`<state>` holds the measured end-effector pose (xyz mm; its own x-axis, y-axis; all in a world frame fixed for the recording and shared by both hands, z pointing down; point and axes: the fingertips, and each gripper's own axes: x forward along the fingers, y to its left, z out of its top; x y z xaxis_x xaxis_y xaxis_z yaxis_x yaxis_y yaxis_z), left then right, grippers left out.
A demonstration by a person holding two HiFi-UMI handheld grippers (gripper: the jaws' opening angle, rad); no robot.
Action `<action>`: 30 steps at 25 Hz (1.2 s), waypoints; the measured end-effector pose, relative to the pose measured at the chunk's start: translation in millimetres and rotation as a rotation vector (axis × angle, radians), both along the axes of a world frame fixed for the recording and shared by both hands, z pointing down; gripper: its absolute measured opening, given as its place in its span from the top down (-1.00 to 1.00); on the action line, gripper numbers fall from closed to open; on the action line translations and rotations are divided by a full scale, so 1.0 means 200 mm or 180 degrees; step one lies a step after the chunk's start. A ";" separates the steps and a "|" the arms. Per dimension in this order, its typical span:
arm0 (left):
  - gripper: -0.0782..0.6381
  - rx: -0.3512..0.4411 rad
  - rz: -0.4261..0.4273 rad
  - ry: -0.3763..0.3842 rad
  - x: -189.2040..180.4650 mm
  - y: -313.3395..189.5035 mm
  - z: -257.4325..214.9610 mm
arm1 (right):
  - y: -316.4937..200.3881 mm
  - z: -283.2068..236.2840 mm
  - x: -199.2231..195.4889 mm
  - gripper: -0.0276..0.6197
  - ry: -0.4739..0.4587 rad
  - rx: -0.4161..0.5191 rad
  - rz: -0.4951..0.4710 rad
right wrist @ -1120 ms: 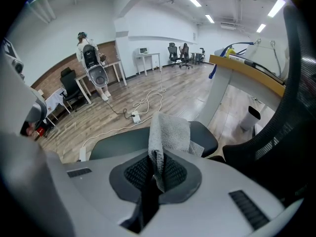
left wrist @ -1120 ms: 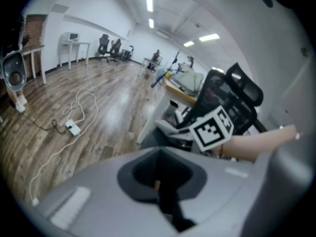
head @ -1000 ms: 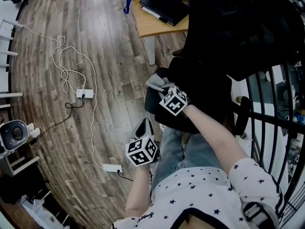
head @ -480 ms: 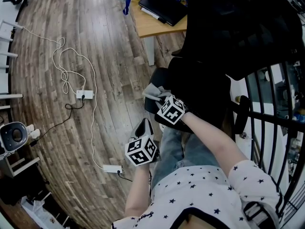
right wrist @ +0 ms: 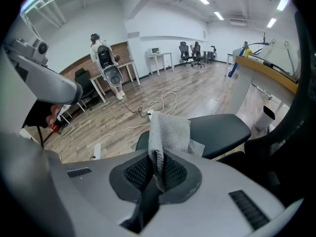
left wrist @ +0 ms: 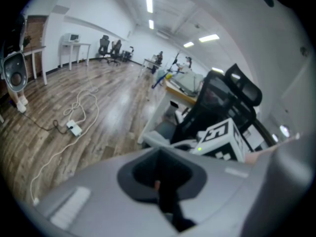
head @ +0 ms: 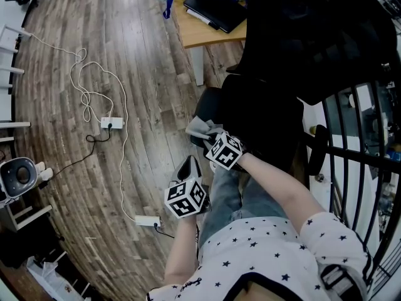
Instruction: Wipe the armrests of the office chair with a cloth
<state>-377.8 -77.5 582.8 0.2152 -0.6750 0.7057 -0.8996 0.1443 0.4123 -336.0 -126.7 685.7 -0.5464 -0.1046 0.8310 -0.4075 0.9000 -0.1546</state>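
Right gripper (right wrist: pixel 157 172) fingers clamped on a bunched fold of the grey cloth (right wrist: pixel 169 130), held over the near end of the black armrest pad (right wrist: pixel 222 127); cloth looks light, soft, floppy, so grip bunched; left gripper (left wrist: pixel 163 186) fingers closed, empty.

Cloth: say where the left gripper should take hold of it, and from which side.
Probably grip the loose folded end of the cloth over the armrest, coming from the far side, since the right gripper pinches the near end.
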 end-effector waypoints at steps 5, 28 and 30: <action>0.76 -0.0006 -0.0011 0.0013 0.01 0.01 0.00 | 0.05 0.00 -0.01 0.83 -0.0022 -0.0035 -0.0030; 0.76 0.0015 -0.0182 -0.0028 0.07 0.08 -0.02 | 0.23 -0.01 -0.01 0.83 -0.0078 -0.0078 -0.0413; 0.76 0.0027 -0.0195 -0.0033 0.09 0.09 -0.03 | 0.24 -0.04 0.01 0.83 -0.0132 -0.0053 -0.0399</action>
